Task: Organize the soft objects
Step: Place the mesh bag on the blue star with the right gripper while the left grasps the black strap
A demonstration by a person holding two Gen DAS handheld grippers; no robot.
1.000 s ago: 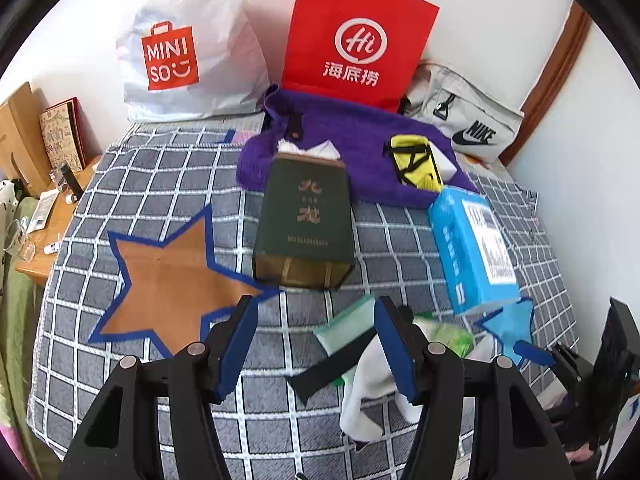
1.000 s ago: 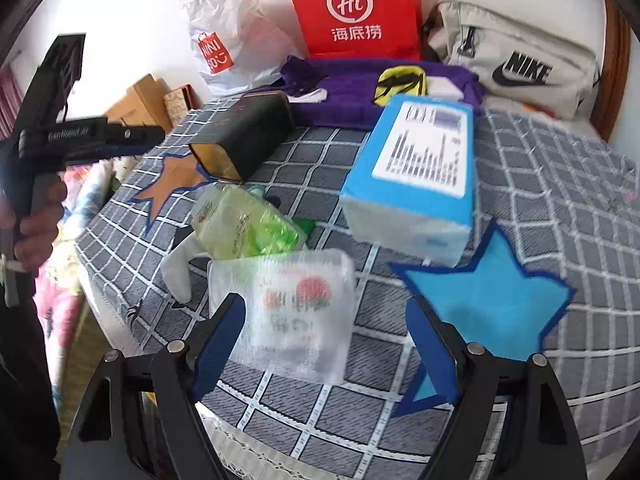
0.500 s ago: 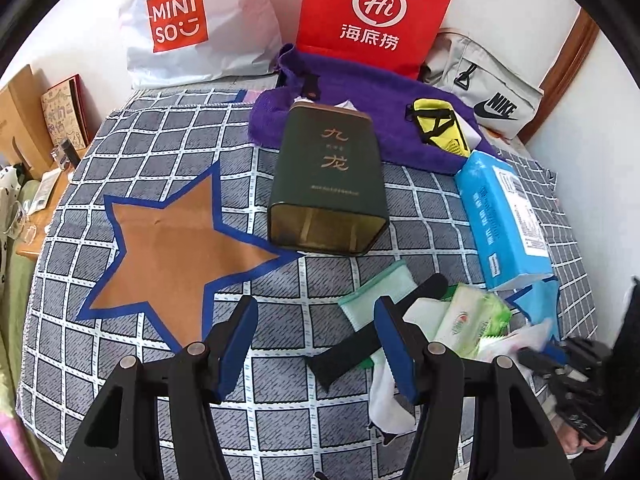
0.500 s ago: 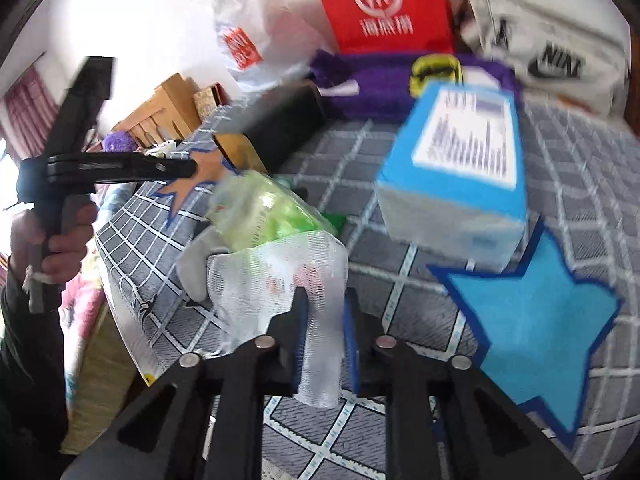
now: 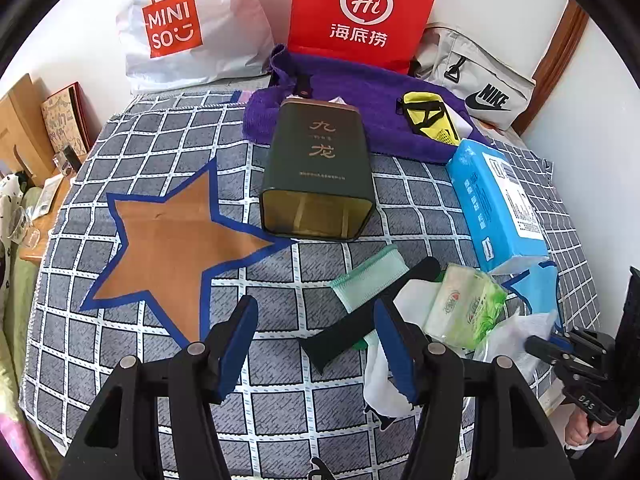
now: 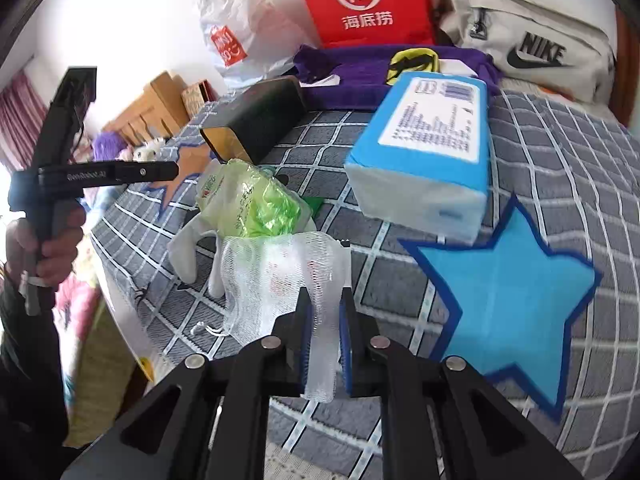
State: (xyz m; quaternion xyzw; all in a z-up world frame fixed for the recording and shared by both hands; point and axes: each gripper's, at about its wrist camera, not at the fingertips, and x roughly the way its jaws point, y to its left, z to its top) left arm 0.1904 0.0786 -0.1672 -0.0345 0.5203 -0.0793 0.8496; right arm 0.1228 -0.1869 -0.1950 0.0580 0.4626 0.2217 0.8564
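My right gripper [image 6: 325,300] is shut on a white mesh pouch [image 6: 276,276] and holds it above the bed's front edge, left of the blue star [image 6: 508,292]. Behind it lie a green tissue pack [image 6: 256,204] and a white glove [image 6: 188,248]. My left gripper [image 5: 316,320] is open and empty above the checked cloth, right of the brown star [image 5: 176,240]. In the left wrist view a black sock [image 5: 360,328], a mint cloth [image 5: 368,276], the green pack [image 5: 464,308] and the mesh pouch [image 5: 516,332] lie near its right finger.
A dark green tin [image 5: 320,172] lies on its side mid-bed. A blue tissue box [image 5: 496,208] is at the right. A purple towel [image 5: 360,96], red bag [image 5: 360,12], MINISO bag [image 5: 188,28] and Nike bag [image 5: 480,76] line the back.
My right gripper closed on the mesh pouch and lifted it. My left gripper moved forward over the bed and stayed open.
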